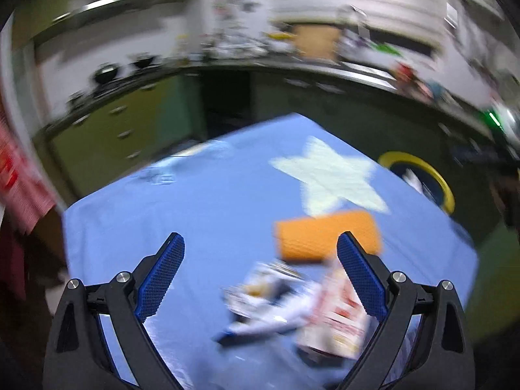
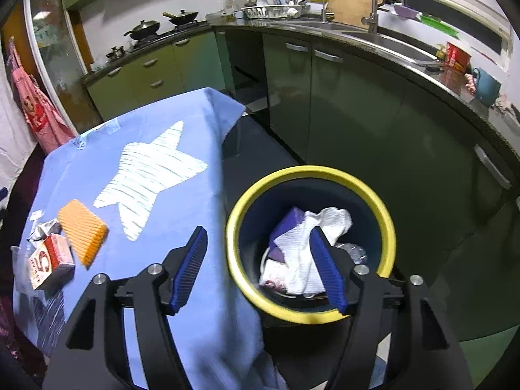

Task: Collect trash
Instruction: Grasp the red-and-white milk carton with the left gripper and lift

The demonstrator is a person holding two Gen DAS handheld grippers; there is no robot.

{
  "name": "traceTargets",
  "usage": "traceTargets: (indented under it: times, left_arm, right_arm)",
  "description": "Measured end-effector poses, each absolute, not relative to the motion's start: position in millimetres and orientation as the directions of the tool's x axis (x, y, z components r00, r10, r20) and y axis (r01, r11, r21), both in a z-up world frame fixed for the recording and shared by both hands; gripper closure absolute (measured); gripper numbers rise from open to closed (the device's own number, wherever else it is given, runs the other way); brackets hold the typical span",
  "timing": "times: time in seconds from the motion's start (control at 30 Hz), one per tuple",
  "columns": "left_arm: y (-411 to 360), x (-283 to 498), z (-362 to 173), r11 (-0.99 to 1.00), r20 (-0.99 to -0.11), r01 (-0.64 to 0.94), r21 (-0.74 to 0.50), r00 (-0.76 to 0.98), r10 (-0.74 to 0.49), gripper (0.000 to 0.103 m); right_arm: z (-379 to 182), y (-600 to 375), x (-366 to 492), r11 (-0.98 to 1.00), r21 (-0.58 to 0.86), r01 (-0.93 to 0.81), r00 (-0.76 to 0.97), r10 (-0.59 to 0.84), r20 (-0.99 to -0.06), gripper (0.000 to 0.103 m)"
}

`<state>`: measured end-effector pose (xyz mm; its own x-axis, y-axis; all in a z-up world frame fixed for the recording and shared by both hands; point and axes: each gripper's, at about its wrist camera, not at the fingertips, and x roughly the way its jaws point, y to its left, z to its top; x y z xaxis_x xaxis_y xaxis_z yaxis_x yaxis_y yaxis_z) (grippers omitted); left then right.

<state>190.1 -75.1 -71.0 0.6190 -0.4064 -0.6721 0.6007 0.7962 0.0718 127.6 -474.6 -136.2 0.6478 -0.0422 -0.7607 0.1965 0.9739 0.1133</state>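
Trash remains on the table under its blue cloth with a pale star print: a small red-and-white carton, a crumpled silvery wrapper just behind it, and an orange ribbed sponge lying beside them, which may not be trash at all. The left claw hangs spread and empty above this cluster, and its view is smeared by motion — so a closing there could well catch the carton's corner only, or scoop the sponge along with the wrapper, since the three sit nearly touching. The right claw is also spread wide with nothing between its pads, poised over the dark bin with a yellow rim, where a crumpled white paper towel and a purple packet already lie. The bin stands just beside the table edge, and the cloth drapes loosely down near its rim; a claw dragging across could pull the cloth and slide the remaining pieces off. In the left view the printing on the wrappers is unreadable, a dark strip among them cannot be identified, and the bin's floor is covered by what lies in it.
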Motion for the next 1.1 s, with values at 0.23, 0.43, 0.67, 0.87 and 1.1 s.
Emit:
traceTargets:
  times: [0.23, 0.43, 0.67, 0.87, 1.1]
  left_arm:
    - [-131, 158, -89, 0.652, -0.781, 0.748, 0.121, 0.478, -0.402, 0.009]
    - [-161, 154, -112, 0.574, -0.845, 0.797, 0.188, 0.429, -0.319, 0.011]
    - [-178, 167, -140, 0.544, -0.895, 0.810, 0.219, 0.389, -0.220, 0.026]
    - [-181, 175, -152, 0.542, -0.912, 0.813, 0.214, 0.364, -0.187, 0.041]
    - [-182, 173, -158, 0.539, -0.918, 0.812, 0.223, 0.361, -0.163, 0.048]
  right_arm:
    - [-148, -470, 123, 0.973, 0.162, 0.164, 0.642, 0.019, -0.766, 0.041]
    - [-153, -477, 115, 0.964, 0.208, 0.163, 0.649, 0.055, -0.759, 0.041]
    - [-160, -480, 115, 0.956, 0.256, 0.144, 0.646, 0.105, -0.756, 0.040]
    - [-163, -482, 117, 0.951, 0.280, 0.135, 0.647, 0.130, -0.752, 0.040]
    - [-164, -483, 119, 0.949, 0.287, 0.132, 0.648, 0.137, -0.749, 0.040]
